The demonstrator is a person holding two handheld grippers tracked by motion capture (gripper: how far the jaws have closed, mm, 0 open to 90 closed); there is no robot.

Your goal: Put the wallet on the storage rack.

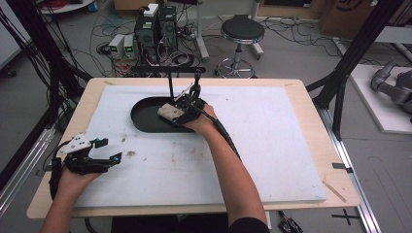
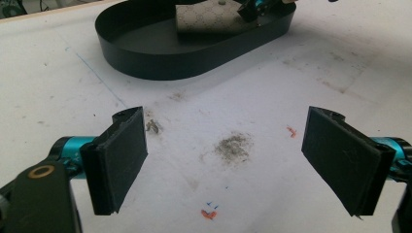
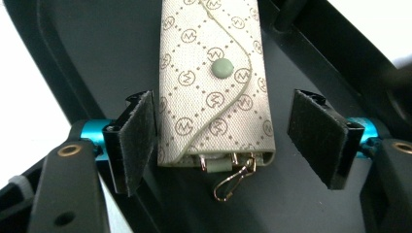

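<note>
1. Lying flat inside the black oval shallow tray [image 1: 141,118], a beige fabric key pouch with a repeating monogram print [image 3: 214,82] rests on the tray floor, flap side up, a green snap button [image 3: 223,68] fastened.
2. Gold-coloured clasp [image 3: 233,182] pokes out of the pouch's lower end onto the tray floor.
3. Right gripper [image 3: 221,138] straddles the pouch's lower end, jaws released: left pad just beside the pouch edge, right pad clear of it with a gap.
4. Tray sits toward the far side of the white foam board [image 1: 272,145] that covers the wooden table [image 1: 311,104].
5. Left gripper [image 2: 223,155] hovers near the board's left edge, well apart from the tray, jaws spread wide, nothing between them; smudged marks on the board below.
</note>
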